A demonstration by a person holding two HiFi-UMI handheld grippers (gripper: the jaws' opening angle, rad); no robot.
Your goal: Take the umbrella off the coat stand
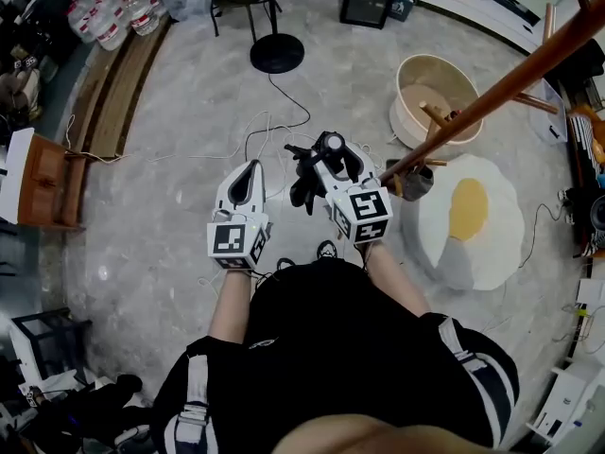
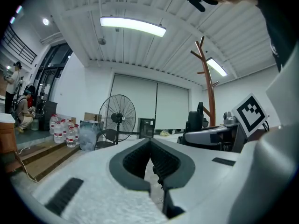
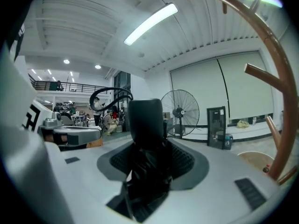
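Note:
The black folded umbrella [image 1: 304, 180] hangs clear of the brown wooden coat stand [image 1: 510, 81], whose pole slants across the upper right of the head view. My right gripper [image 1: 327, 159] is shut on the umbrella just below its round handle [image 1: 333, 143], close to the stand's lower pegs [image 1: 433, 113]. In the right gripper view the handle [image 3: 146, 120] stands upright between the jaws with crumpled black fabric [image 3: 147, 176] beneath it, and the stand [image 3: 280, 78] curves past on the right. My left gripper [image 1: 248, 170] is level beside it, shut and empty. The left gripper view shows the stand [image 2: 209, 87] upright at the right.
A round wicker basket [image 1: 437, 88] and an egg-shaped rug [image 1: 473, 220] lie by the stand's foot. Cables [image 1: 274, 126] trail over the floor toward a fan base [image 1: 277, 53]. Water bottles [image 1: 118, 12], wooden steps [image 1: 118, 88] and a wooden cabinet [image 1: 38, 178] line the left.

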